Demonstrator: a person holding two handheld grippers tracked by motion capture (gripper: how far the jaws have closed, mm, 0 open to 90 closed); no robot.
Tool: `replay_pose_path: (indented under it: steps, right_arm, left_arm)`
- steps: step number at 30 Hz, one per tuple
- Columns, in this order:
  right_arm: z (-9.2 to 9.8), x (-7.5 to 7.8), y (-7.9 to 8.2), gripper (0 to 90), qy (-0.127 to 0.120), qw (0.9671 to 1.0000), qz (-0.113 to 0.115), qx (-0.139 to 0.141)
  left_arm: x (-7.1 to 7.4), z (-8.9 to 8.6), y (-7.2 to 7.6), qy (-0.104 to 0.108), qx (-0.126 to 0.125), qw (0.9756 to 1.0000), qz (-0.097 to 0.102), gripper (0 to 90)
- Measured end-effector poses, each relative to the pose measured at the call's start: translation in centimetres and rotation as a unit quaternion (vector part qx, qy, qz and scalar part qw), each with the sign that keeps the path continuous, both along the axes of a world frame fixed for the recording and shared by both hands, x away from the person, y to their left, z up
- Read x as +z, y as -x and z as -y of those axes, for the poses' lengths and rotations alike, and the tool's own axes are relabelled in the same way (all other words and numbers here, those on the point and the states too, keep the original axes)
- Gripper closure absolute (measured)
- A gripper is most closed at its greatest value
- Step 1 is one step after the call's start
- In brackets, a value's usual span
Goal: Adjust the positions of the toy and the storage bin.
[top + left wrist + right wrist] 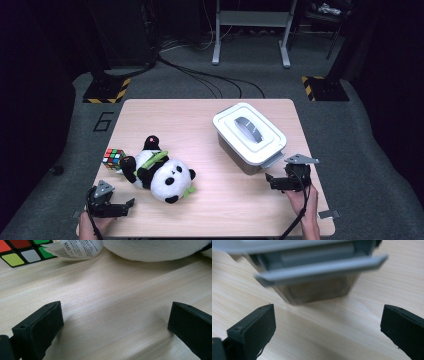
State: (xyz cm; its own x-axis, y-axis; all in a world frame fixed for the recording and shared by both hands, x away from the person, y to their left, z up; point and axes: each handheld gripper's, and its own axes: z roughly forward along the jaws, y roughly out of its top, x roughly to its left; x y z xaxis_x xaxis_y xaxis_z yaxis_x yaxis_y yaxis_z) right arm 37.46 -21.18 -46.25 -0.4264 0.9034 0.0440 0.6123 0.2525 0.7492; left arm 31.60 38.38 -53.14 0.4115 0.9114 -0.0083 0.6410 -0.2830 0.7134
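Observation:
A panda plush [161, 173] lies on its back at the table's left, with a colourful puzzle cube [113, 158] just left of it. A clear box with a white lid [248, 131] stands at centre right, its grey latch [274, 159] flipped outward. My left gripper [129, 204] rests low at the front left corner, open, with bare wood between its jaws; the plush's white belly [155, 248], its tag [75, 248] and the cube [21, 251] lie ahead. My right gripper [269, 179] hovers open just in front of the box [317, 290], facing its latch [322, 268].
The wooden table [210, 210] is bare between plush and box. Beyond its far edge, grey floor holds cables, a metal stand [250, 30] and black bases with yellow-black stripes [106, 91]. A metal clip [329, 214] lies by the right front edge.

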Motion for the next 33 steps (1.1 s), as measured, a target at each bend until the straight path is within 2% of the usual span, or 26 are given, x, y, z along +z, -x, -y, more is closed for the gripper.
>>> replay_pose_path:
  steps: [7,10,15,19,24,29,33]
  right_arm:
    - [-0.4,2.9,0.0,0.0,-0.006,0.9997,0.013,0.017]
    - [-0.6,4.1,-0.1,0.0,-0.006,0.9995,0.02,0.024]
    - [-1.6,6.3,-1.1,0.0,0.001,0.9987,0.033,0.039]
    - [-3.0,7.8,-2.9,0.0,0.014,0.9975,0.038,0.057]
    - [-5.2,9.1,-5.8,0.0,0.03,0.9966,0.03,0.071]
    - [-6.4,8.9,-8.6,1.5,0.037,0.9969,0.011,0.069]
    - [-6.9,8.4,-10.2,7.5,0.042,0.9966,0.001,0.071]
  left_arm:
    - [0.0,0.0,0.0,-0.001,0.001,1.0,0.0,0.0]
    - [-0.1,0.0,0.0,0.001,0.003,1.0,0.006,0.0]
    - [-0.1,0.0,0.0,0.001,0.003,1.0,0.007,0.0]
    - [-0.1,0.0,-0.1,0.001,0.004,1.0,0.007,0.0]
    - [-0.1,0.0,-0.1,0.002,0.004,1.0,0.007,0.0]
    - [-0.1,0.0,-0.1,0.002,0.004,1.0,0.007,0.0]
    - [-0.1,0.0,-0.1,0.001,0.004,1.0,0.007,0.0]
